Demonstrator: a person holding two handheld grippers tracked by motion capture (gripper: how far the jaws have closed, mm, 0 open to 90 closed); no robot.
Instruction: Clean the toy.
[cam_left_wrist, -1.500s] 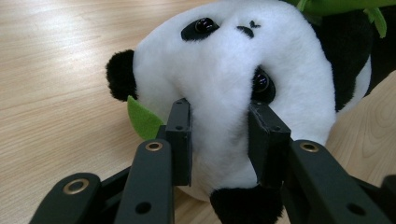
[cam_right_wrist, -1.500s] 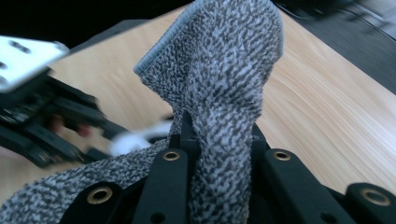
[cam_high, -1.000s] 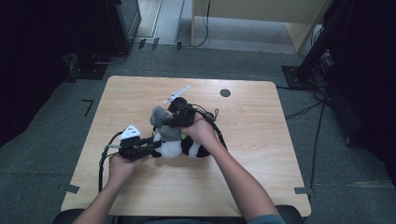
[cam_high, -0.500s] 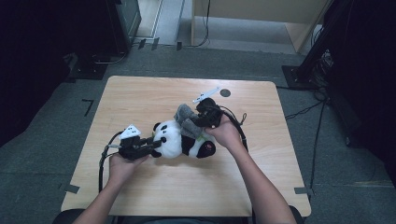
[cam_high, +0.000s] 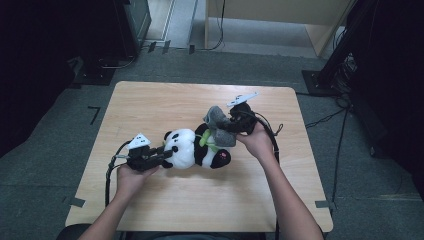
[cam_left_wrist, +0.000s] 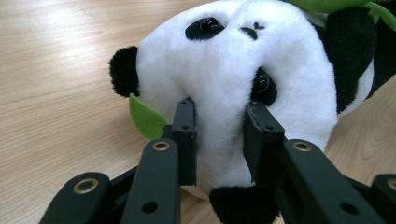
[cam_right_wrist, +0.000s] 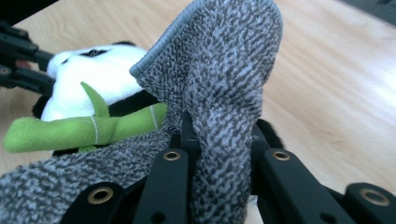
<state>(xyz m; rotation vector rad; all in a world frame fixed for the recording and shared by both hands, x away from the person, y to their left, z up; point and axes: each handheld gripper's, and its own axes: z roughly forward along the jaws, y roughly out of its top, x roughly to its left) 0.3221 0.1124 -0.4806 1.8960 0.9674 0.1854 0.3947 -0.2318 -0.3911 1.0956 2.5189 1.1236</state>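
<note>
High view looked down over the tabletop; both tool cameras sat close, sharing the panda.

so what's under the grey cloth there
The grey cloth, pinched in the right gripper, drapes over the panda toy. Beneath its edge show the panda's black body and a green bamboo stalk. What lies under the rest of the cloth is covered.

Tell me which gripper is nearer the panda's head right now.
Left. The left gripper is clamped on the panda's head, while the right gripper holds the grey cloth over the panda's body end.
</note>
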